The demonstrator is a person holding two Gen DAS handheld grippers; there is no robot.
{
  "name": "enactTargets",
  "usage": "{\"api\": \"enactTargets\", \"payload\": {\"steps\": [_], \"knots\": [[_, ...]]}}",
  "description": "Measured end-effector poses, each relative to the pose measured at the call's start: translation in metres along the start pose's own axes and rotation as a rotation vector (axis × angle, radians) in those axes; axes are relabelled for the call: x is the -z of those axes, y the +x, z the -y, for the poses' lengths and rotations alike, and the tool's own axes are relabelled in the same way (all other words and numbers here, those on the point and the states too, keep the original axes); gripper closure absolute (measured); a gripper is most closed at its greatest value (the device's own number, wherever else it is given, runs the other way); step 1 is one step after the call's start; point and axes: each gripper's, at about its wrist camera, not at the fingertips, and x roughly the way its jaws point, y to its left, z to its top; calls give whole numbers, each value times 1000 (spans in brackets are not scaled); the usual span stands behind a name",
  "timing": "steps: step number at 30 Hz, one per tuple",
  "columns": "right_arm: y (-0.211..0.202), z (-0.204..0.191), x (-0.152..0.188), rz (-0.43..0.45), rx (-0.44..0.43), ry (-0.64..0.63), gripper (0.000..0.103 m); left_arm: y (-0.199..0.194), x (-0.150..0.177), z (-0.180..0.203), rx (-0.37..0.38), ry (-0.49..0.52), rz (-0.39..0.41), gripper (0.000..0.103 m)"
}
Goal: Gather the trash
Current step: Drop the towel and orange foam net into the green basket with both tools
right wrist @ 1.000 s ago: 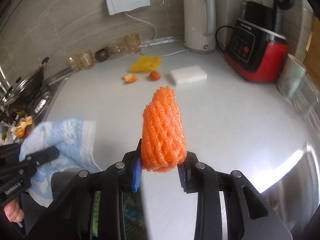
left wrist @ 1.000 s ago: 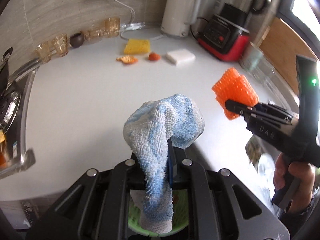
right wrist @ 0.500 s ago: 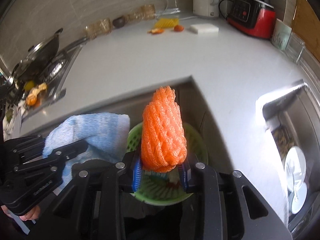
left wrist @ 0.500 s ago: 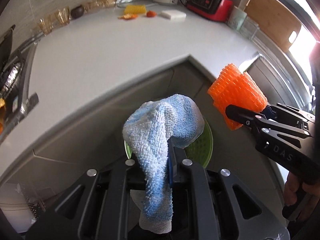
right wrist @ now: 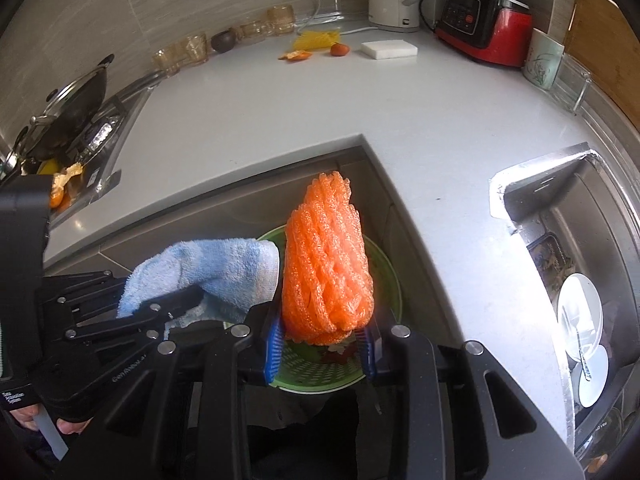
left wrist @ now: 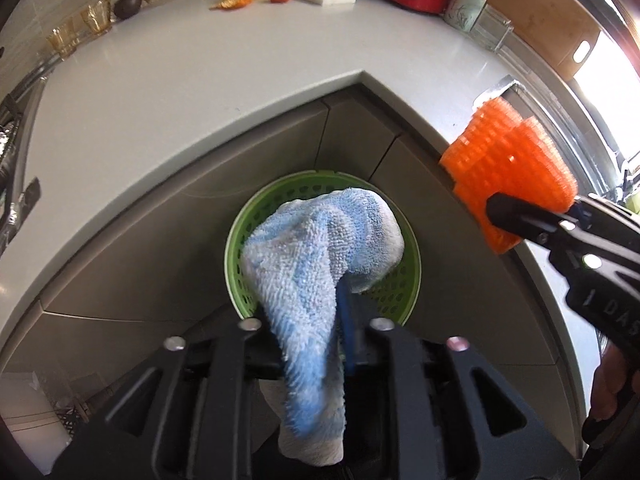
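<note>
My left gripper (left wrist: 316,320) is shut on a blue and white towel (left wrist: 316,248), held over a green perforated bin (left wrist: 240,236) on the floor below the counter corner. My right gripper (right wrist: 320,344) is shut on an orange foam fruit net (right wrist: 326,264) and hangs over the same green bin (right wrist: 384,264). In the left wrist view the right gripper (left wrist: 532,224) with the orange net (left wrist: 512,160) is at the right, beside the counter edge. In the right wrist view the left gripper (right wrist: 168,308) with the towel (right wrist: 212,268) is just left of the net.
On the white counter (right wrist: 320,92) lie orange peel (right wrist: 296,55), a small orange fruit (right wrist: 339,49), a yellow net (right wrist: 314,38) and a white sponge (right wrist: 389,49). A kettle, a red blender and glasses stand at the back. A stove (right wrist: 76,128) is left, a sink (right wrist: 572,280) right.
Both grippers have drawn back from over the counter and now look down past its corner edge. The green bin has come into full view beneath the towel and the net.
</note>
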Motion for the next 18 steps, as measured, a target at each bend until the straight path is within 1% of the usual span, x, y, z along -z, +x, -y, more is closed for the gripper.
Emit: {"api": "enactTargets", "payload": {"steps": [1, 2, 3, 5, 10, 12, 15, 18], "knots": [[1, 3, -1, -3, 1, 1, 72, 2, -1, 1, 0, 0, -5, 64], [2, 5, -3, -6, 2, 1, 72, 4, -2, 2, -4, -1, -6, 54], [4, 8, -5, -9, 2, -1, 72, 5, -4, 4, -11, 1, -5, 51], [7, 12, -8, -15, 2, -4, 72, 6, -7, 6, -18, 3, -3, 40], [11, 19, -15, -21, -10, -12, 72, 11, -15, 8, -24, -15, -13, 31], [11, 20, -17, -22, -13, -17, 72, 12, -17, 8, -30, -23, -12, 30], [12, 21, -19, -25, -21, -25, 72, 7, -20, 5, -43, -39, 1, 28], [12, 20, -20, -26, -28, -41, 71, -4, -22, -2, -72, -60, 36, 25]]}}
